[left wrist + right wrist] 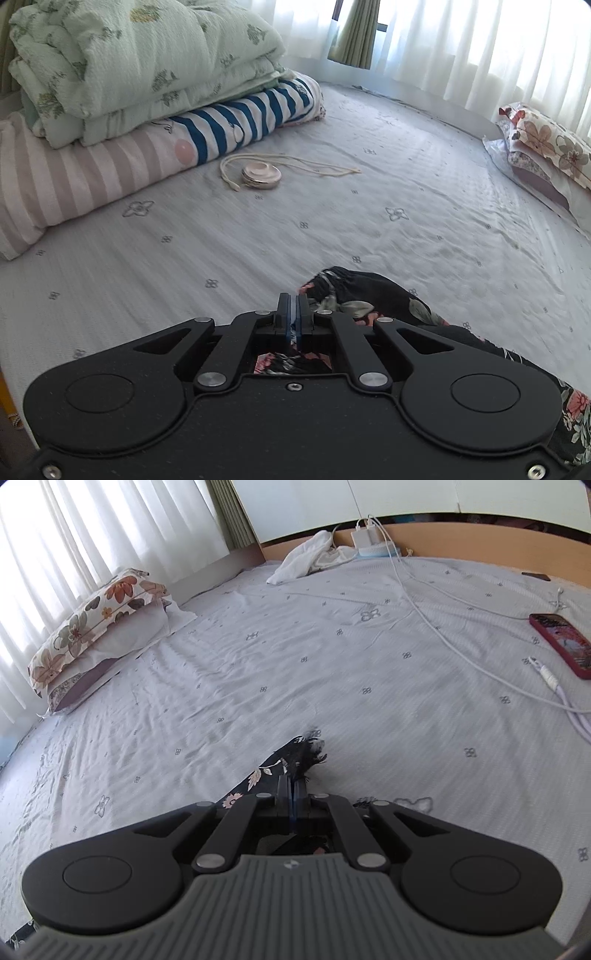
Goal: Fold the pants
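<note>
The pants (373, 295) are black with a pink and green flower print. In the left wrist view they lie bunched on the bed just right of my left gripper (294, 301), whose jaws are shut on a fold of the cloth. In the right wrist view a narrow edge of the pants (291, 760) runs up between the jaws of my right gripper (294, 784), which is shut on it. Most of the pants is hidden under both grippers.
The bed sheet (369, 206) is pale grey. Folded quilts (140, 74) are stacked at the left, with a round tin and cord (261, 176) beside them. Floral pillows (96, 620) lie by the curtains. A red phone (561, 642), charging cables (436, 627) and white cloth (306, 557) lie near the headboard.
</note>
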Action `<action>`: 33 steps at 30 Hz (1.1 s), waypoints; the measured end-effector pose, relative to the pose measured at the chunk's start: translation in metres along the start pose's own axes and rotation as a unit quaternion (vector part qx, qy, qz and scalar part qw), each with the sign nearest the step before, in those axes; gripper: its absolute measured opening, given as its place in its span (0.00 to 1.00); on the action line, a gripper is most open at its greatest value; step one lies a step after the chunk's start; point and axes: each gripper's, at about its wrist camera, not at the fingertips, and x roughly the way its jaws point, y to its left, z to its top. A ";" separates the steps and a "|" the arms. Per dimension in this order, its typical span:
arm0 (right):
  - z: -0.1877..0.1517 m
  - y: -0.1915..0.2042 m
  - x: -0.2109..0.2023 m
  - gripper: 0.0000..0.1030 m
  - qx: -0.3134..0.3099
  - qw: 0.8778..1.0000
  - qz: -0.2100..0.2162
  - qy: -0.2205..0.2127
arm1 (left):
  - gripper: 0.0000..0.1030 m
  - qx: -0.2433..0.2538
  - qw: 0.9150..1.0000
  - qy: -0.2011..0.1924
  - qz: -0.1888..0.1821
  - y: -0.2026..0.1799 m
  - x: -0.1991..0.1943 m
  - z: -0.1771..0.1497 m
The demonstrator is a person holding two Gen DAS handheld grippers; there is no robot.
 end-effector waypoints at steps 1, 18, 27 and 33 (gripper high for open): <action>-0.001 -0.003 -0.004 0.02 -0.002 1.000 0.000 -0.002 | 0.03 0.001 1.000 -0.001 -0.001 0.001 -0.003 0.001; -0.044 0.013 0.002 0.49 -0.025 0.982 0.160 0.097 | 0.60 0.023 0.980 0.104 -0.171 -0.077 -0.003 -0.052; -0.084 0.041 0.011 0.59 -0.028 0.961 0.218 0.169 | 0.57 -0.015 0.971 0.146 -0.188 -0.115 0.038 -0.072; -0.099 0.049 0.010 0.61 -0.022 0.955 0.235 0.177 | 0.26 -0.047 0.971 0.144 -0.186 -0.119 0.049 -0.079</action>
